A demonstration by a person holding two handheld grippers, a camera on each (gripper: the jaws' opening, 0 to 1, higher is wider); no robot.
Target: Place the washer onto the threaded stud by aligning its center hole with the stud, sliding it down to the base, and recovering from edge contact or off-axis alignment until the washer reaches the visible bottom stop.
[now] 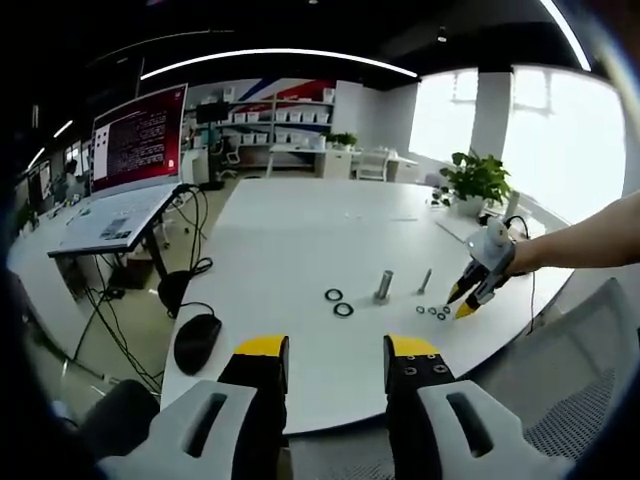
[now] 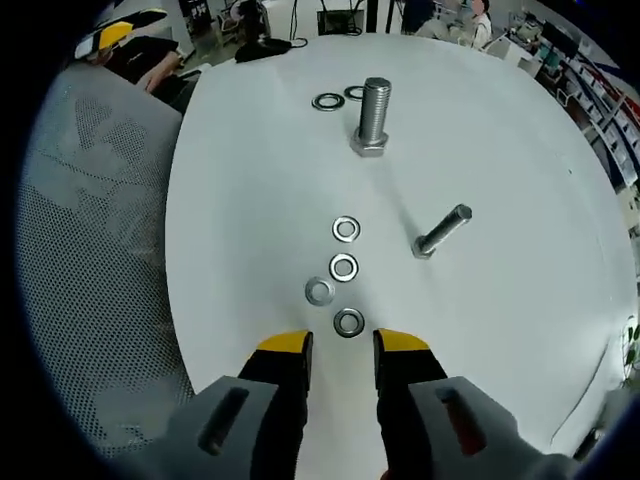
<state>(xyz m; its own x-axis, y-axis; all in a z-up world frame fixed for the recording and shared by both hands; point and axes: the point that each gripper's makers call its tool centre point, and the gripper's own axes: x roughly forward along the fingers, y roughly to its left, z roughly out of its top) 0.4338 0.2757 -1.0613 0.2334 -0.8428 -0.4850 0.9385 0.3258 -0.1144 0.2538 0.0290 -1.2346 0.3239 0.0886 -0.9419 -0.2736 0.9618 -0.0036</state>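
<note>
Your right gripper (image 2: 343, 345) hangs low over the white surface (image 2: 520, 180) with its jaws apart and nothing between them; the nearest washer (image 2: 348, 323) lies flat just ahead of the tips. Three more small washers (image 2: 344, 267) trail beyond it. Farther on, the small threaded stud (image 2: 441, 231) leans off vertical, while the large bolt (image 2: 373, 116) stands upright on its head, two larger washers (image 2: 328, 101) beside it. Your left gripper (image 1: 337, 350) waits at the surface edge, jaws apart and empty.

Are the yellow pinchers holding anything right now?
No, nothing is held. The right gripper has open jaws just short of the nearest washer, and the left gripper is open over the table.
</note>
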